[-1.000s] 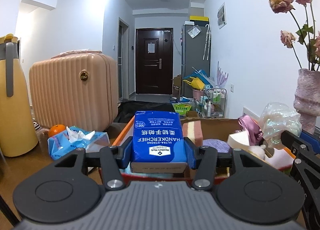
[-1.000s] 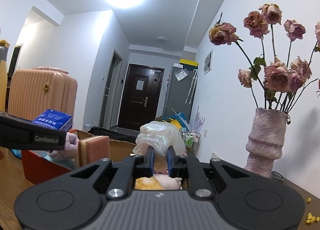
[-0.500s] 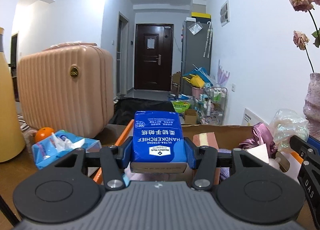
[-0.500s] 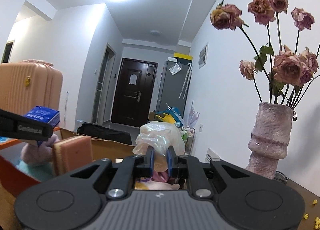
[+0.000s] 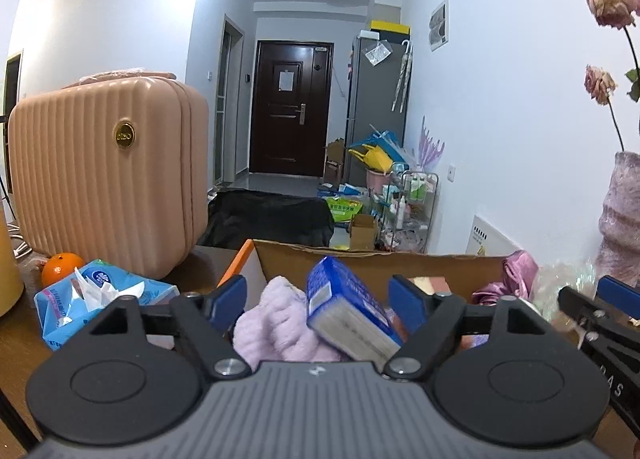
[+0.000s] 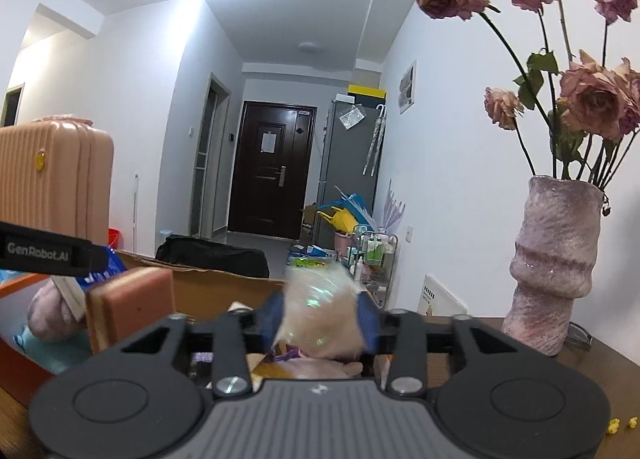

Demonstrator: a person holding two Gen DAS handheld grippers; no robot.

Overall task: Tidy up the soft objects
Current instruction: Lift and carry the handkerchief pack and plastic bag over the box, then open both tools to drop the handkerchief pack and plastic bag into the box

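Observation:
My left gripper [image 5: 316, 295] hovers over the cardboard box [image 5: 360, 261], its jaws opening. The blue handkerchief pack [image 5: 348, 315] tips sideways between them, clear of both pads, and rests against a lilac fuzzy cloth [image 5: 272, 323]. In the right wrist view my right gripper [image 6: 320, 313] is at the same box [image 6: 224, 279] and is also opening. A blurred, crumpled clear plastic bag [image 6: 320, 305] sags between its blue pads. A pink-and-tan sponge [image 6: 132, 303] stands upright in the box to the left, beside the left gripper's finger [image 6: 44, 253].
A pink ribbed suitcase [image 5: 108, 175] stands at the left. A light-blue tissue pack [image 5: 92, 299] and an orange [image 5: 62, 265] lie before it. A pink vase [image 6: 556, 275] of dried roses stands on the table right of the box.
Both grippers have opened. The blue handkerchief pack left the left pads and tipped over into the box. The plastic bag slipped lower between the right pads. Both hands moved forward over the box.

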